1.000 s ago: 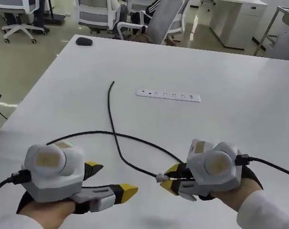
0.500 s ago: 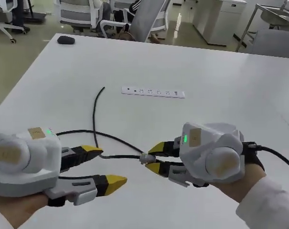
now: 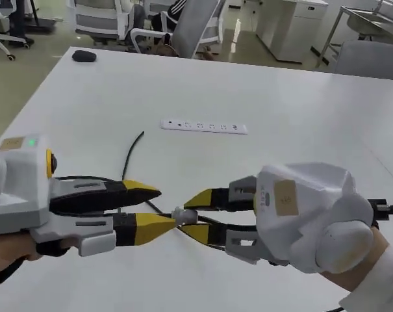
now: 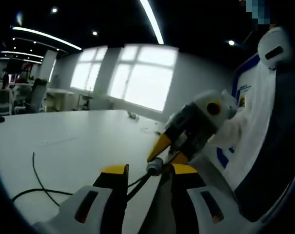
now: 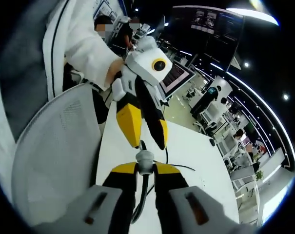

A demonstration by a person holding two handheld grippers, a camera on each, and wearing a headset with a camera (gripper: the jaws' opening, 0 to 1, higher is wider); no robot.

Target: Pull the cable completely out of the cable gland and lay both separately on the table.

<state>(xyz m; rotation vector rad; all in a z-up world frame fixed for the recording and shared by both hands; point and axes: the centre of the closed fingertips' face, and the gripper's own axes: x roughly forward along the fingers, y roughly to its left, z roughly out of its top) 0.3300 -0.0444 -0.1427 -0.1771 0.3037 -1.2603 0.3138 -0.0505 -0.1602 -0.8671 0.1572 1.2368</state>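
Note:
A small grey cable gland [image 3: 181, 214] hangs above the white table [image 3: 293, 110], with my right gripper [image 3: 191, 216] shut on it. In the right gripper view the gland [image 5: 144, 157] sits pinched between the yellow tips of that gripper [image 5: 145, 168], and the black cable [image 5: 146, 192] runs back between its jaws. My left gripper [image 3: 158, 207] faces it from the left, tips nearly touching the gland. In the left gripper view its jaws [image 4: 148, 170] stand a little apart with the cable running between them up to the gland [image 4: 154, 167]. The rest of the cable [image 3: 132, 148] trails over the table.
A white power strip [image 3: 204, 126] lies across the table's middle. A dark mouse [image 3: 84, 56] rests at the far left corner. Office chairs [image 3: 196, 26] stand beyond the far edge. The person's white sleeve [image 3: 378, 292] shows at bottom right.
My left gripper has swung right, up to the gland, and its jaws have narrowed around the cable. The right gripper still holds the gland, now raised off the table.

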